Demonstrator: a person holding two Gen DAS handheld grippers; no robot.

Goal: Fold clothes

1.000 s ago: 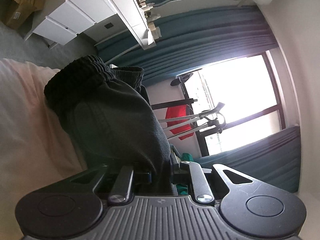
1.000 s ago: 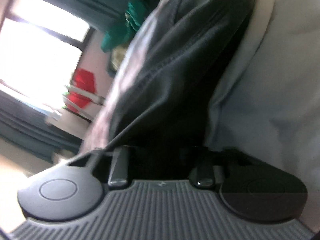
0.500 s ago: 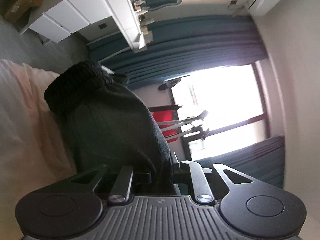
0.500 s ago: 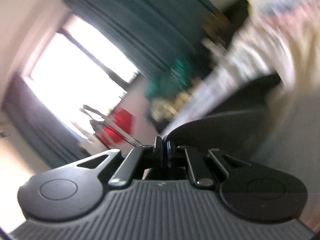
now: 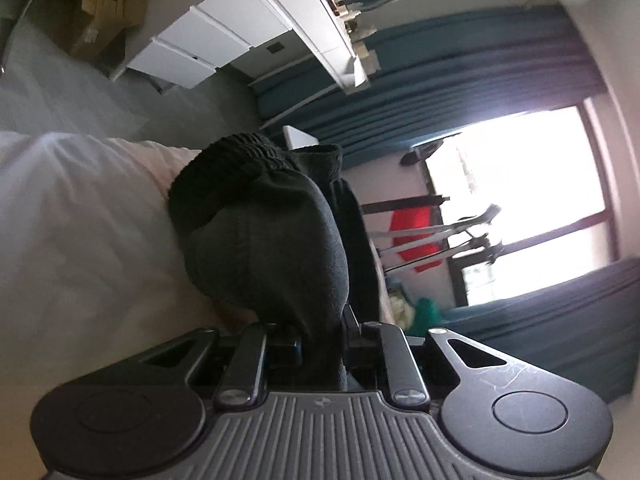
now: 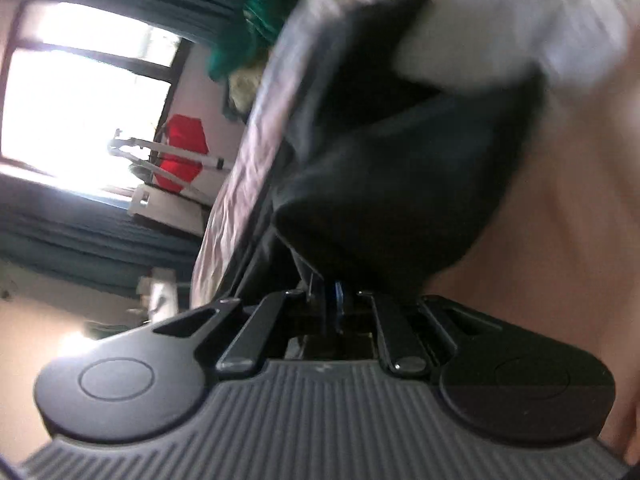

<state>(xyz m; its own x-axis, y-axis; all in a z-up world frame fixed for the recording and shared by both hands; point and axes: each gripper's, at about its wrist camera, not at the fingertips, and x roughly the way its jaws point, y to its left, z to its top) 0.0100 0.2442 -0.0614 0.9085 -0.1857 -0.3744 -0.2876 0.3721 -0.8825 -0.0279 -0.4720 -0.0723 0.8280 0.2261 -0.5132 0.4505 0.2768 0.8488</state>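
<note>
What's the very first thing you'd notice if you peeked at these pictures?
A big dark garment fills the middle of the left wrist view, pinched in the left gripper and lying on a pale bed sheet. Behind it a bright window glares between blue curtains. The right gripper has its jaws opening, with dark cloth right at them.

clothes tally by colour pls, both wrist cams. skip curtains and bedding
Black: 1, the black trousers, pinched in the left tongs
Red: 1, the red garment on the drying rack by the window
Green: 1, the green bundle past the bed's edge
Total: 3
</note>
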